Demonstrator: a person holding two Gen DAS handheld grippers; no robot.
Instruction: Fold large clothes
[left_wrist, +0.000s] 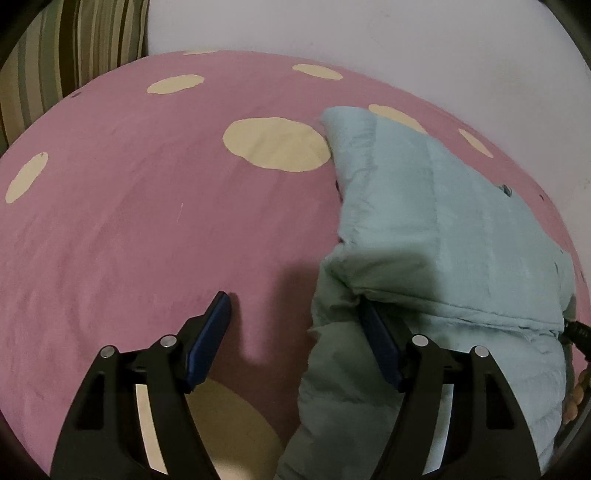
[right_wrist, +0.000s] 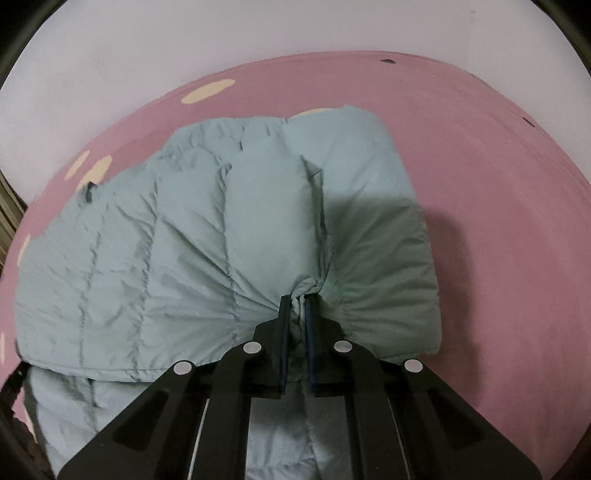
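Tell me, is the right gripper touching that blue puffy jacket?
Touching. The right wrist view shows the right gripper pinching bunched fabric of the jacket between its fingers.

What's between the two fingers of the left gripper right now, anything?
Only bare pink bedsheet shows in the gap of the left gripper, seen in the left wrist view. The light blue puffer jacket drapes over its right finger, not into the gap.

No legible text, labels, brands, numbers or signs found on any visible surface in either wrist view.
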